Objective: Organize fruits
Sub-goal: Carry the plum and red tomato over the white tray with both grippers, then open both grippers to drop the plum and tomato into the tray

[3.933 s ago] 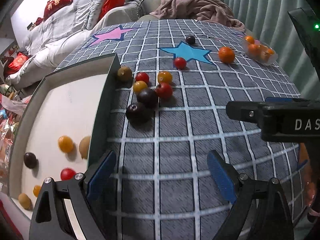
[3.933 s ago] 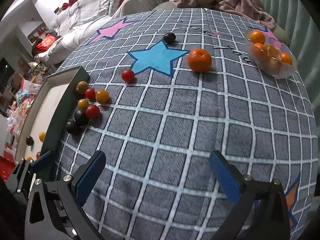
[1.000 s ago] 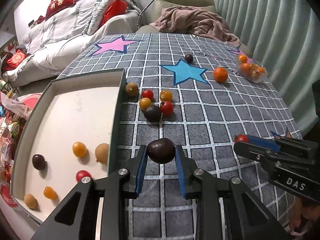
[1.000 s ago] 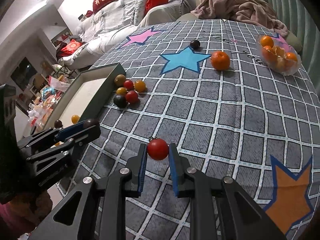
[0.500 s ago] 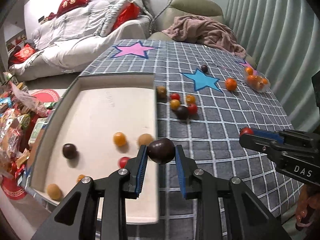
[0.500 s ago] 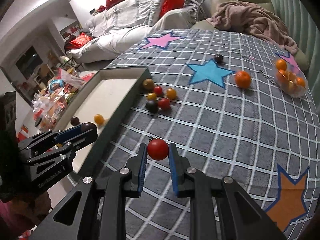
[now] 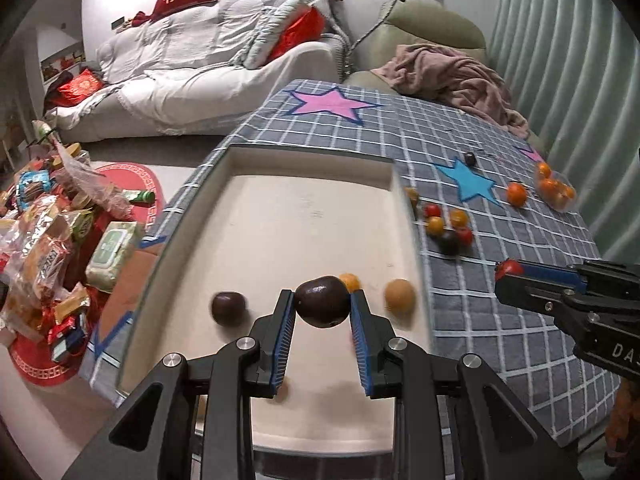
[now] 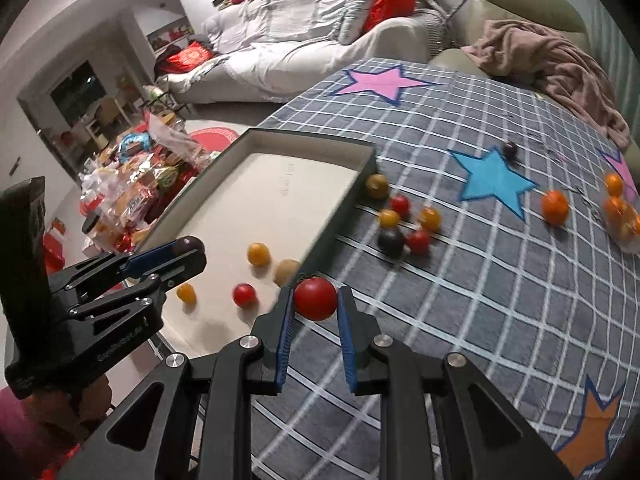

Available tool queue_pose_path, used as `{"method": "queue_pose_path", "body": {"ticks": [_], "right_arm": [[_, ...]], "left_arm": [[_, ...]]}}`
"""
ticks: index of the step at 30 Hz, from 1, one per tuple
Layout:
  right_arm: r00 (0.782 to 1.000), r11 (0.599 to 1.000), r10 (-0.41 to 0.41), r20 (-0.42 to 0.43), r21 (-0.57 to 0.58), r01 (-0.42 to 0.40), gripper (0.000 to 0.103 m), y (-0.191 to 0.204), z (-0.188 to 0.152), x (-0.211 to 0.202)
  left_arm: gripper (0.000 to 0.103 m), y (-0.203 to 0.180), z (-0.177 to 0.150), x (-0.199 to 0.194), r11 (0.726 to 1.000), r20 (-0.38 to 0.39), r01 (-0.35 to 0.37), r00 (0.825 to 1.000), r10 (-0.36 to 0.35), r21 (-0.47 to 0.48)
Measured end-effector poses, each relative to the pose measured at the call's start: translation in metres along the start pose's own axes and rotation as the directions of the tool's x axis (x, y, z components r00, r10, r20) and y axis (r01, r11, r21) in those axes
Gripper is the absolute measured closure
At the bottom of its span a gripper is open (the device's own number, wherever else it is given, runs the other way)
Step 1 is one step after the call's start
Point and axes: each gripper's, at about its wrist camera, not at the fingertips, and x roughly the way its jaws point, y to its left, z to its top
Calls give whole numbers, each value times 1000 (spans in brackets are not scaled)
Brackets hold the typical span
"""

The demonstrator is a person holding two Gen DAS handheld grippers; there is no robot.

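Left gripper (image 7: 322, 306) fingers clamping a dark plum (image 7: 322, 301) at frame centre above the tray (image 7: 308, 216), right gripper (image 8: 315, 299) fingers pinching a tomato (image 8: 315, 298) low centre

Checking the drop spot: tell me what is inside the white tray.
Shallow white tray holds loose fruits: a yellow one, a red one, a tan one. Left gripper covers part of its floor.
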Motion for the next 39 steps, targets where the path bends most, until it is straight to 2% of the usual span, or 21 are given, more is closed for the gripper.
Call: {"method": "queue_pose_path", "body": {"ticks": [11,26,35,39], "right_arm": [[998,998,-2,-61,-59,-2,79,24,41,52],[990,994,-35,-137,-103,21,80,22,55,109],[988,994,-33,-153,-111,16,79,20,55,115],[990,996,-22,-142,-94,9,75,19,56,111]], "left_arm": [[74,19,21,33,998,-21,-61,998,61,7],[74,23,36,80,994,-101,-111,988,113,23],[73,22,36,87,991,-141,-128,981,132,38],[73,21,35,88,989,-146,-138,979,144,51]]}}
